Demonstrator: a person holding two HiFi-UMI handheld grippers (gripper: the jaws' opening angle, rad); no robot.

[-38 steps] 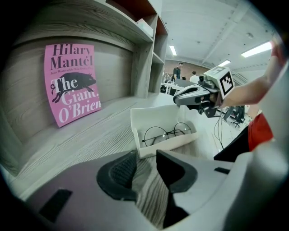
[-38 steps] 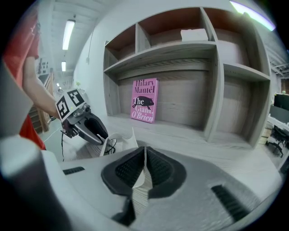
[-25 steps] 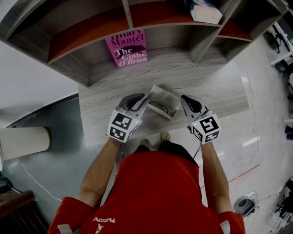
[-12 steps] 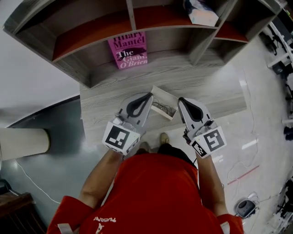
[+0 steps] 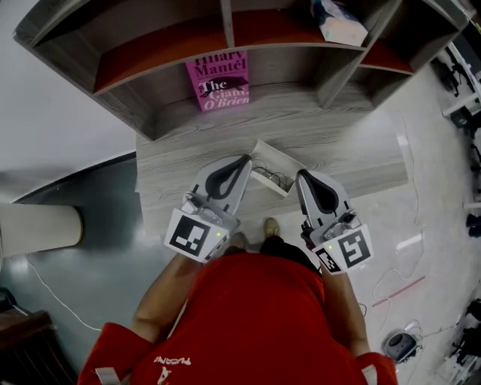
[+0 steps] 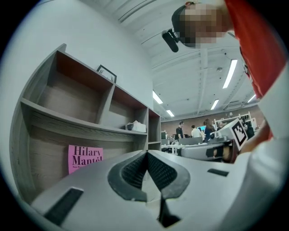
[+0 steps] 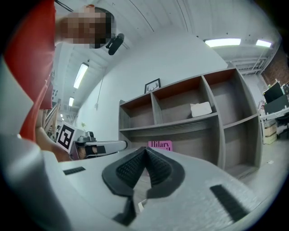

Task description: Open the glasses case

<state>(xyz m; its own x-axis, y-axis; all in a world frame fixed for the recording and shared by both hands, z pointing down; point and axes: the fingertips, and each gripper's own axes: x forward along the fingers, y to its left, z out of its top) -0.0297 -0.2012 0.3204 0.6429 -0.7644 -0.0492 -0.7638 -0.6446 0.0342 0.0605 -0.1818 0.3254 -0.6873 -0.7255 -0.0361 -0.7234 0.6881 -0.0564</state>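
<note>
In the head view, the white glasses case lies open on the grey wooden desk, with dark glasses inside it. My left gripper hovers just left of the case, shut and empty. To the right of the case my right gripper is also shut and holds nothing. In the left gripper view the pads meet at the tip, and the right gripper shows alongside. The right gripper view shows its own pads pressed together and the left gripper beside them. Neither gripper view shows the case.
A pink book leans in the shelf unit behind the desk, also seen as the pink book. A white bundle sits on an upper shelf. Several people stand far off. Floor and cables lie to the right.
Both grippers have lifted off the case and drawn back toward the person, so they look larger. The case stays open on the desk.
</note>
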